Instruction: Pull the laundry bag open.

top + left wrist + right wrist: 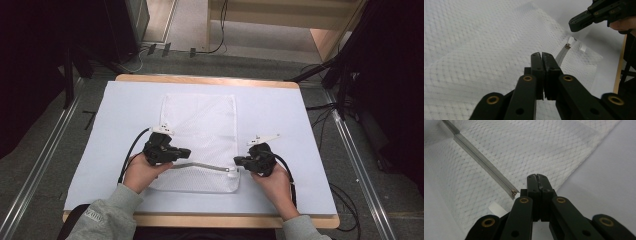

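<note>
Both grippers, left gripper (186, 151) and right gripper (237, 161), have jaws pressed together, gripping nothing I can make out, over the near end of a white mesh bag (202, 125) with its grey zipper (202, 165), lying flat mid-table (280, 105).

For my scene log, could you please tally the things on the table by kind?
White mesh laundry bag: 1
Black tongs: 2, left, right
White table cover: 1
Total: 4

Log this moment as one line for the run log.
scene: white mesh laundry bag flat on table | left claw: shut at zipper | right claw: shut at bag corner
</note>
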A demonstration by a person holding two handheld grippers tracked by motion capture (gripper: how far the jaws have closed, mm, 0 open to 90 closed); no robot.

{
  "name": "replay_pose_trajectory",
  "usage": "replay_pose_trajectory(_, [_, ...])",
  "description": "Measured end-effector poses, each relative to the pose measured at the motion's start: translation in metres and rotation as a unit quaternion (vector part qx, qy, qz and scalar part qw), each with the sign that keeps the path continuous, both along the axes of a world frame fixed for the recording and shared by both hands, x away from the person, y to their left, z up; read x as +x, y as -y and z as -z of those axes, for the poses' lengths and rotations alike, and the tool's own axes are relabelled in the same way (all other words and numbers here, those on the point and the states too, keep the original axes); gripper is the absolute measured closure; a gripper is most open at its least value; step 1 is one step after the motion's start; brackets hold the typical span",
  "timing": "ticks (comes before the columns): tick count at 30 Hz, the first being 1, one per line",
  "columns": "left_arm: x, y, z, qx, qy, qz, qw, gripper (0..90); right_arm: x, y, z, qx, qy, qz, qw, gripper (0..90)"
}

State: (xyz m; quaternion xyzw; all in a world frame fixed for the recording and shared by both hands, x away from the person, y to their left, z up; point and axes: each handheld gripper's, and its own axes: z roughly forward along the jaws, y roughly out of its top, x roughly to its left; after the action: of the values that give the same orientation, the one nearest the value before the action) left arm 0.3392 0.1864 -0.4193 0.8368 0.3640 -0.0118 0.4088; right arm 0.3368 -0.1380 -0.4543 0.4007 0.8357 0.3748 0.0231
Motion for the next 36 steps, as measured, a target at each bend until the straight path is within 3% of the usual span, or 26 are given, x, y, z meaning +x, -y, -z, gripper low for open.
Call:
replay_pose_trajectory(7, [0.004, 0.017, 0.01, 0.011, -0.008, 0.023, 0.9996, 90.0, 0.0, 0.0, 0.003, -0.001, -0.002, 0.004, 1.0, 90.0])
replay_pose_trajectory(13, [0.006, 0.038, 0.023, 0.031, -0.017, 0.059, 0.9976, 90.0, -0.002, 0.0, 0.006, -0.005, -0.005, 0.007, 0.9999, 90.0])
replay_pose_trajectory(18, [0.009, 0.048, 0.037, 0.065, -0.029, 0.069, 0.9951, 90.0, -0.004, 0.0, 0.01, -0.01, -0.011, 0.007, 0.9999, 90.0])
replay_pose_trajectory(26, [0.009, 0.048, 0.044, 0.05, -0.031, 0.074, 0.9956, 89.5, -0.005, -0.001, 0.012, -0.008, -0.018, 0.002, 0.9998, 90.0])
replay_pose_trajectory(36, [0.008, 0.049, 0.045, 0.05, -0.025, 0.082, 0.9951, 87.4, -0.009, -0.007, 0.014, 0.003, -0.03, -0.013, 0.9995, 90.0])
